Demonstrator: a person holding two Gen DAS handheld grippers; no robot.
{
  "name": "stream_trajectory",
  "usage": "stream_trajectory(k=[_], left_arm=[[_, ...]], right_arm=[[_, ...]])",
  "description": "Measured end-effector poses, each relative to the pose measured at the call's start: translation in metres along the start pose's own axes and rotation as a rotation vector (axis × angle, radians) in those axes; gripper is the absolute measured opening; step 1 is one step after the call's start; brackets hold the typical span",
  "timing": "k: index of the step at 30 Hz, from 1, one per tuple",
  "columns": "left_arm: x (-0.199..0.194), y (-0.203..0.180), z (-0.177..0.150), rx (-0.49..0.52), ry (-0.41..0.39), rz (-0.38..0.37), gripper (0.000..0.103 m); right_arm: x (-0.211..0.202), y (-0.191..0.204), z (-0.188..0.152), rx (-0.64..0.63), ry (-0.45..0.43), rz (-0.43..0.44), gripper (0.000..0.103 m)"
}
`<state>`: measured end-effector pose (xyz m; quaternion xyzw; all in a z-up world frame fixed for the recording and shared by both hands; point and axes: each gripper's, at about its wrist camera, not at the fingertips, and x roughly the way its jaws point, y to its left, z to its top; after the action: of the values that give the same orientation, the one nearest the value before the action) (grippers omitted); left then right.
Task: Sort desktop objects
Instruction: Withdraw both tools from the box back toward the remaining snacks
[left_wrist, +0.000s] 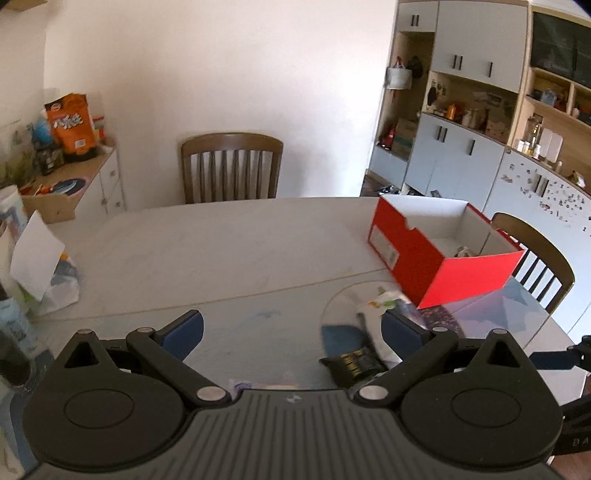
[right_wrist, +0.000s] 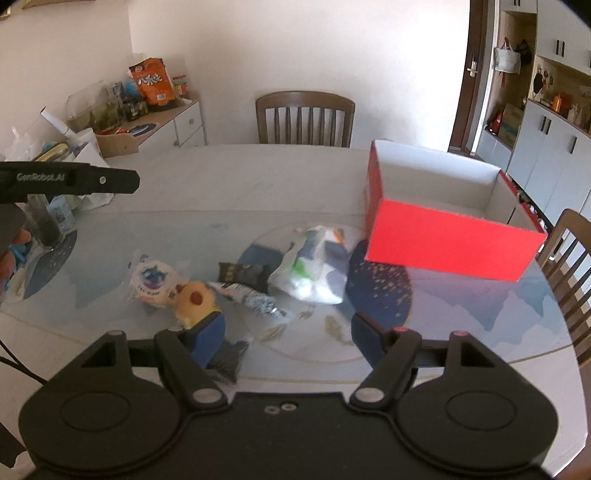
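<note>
A red cardboard box (right_wrist: 443, 240), open at the top with a white inside, stands on the right of the table; it also shows in the left wrist view (left_wrist: 413, 254). In front of it lie a white plastic packet (right_wrist: 314, 269), a black sachet (right_wrist: 243, 275), a silver patterned sachet (right_wrist: 255, 299), a round white snack pack (right_wrist: 151, 282) and a yellow toy (right_wrist: 194, 301). My right gripper (right_wrist: 288, 336) is open and empty, above the table just before these items. My left gripper (left_wrist: 291, 332) is open and empty, with the black sachet (left_wrist: 352, 363) by its right finger.
The table (left_wrist: 207, 240) is a pale oval with a glass top. A wooden chair (right_wrist: 304, 118) stands at the far side, another (right_wrist: 570, 266) at the right. Bags and paper (left_wrist: 40, 266) crowd the left edge. A sideboard (right_wrist: 155, 125) and cabinets (left_wrist: 461, 147) line the room.
</note>
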<state>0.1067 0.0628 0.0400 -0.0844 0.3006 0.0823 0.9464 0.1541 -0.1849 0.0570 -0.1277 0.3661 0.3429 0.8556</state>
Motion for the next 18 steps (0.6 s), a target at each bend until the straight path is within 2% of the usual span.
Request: stream_trajectory(k=[18], left_arm=[[0.037,0.013,-0.045,0.03,0.106,0.021,0.103]], right_arm=[[0.047,0.042,-0.021,-0.002,0.087,0.018,0.075]])
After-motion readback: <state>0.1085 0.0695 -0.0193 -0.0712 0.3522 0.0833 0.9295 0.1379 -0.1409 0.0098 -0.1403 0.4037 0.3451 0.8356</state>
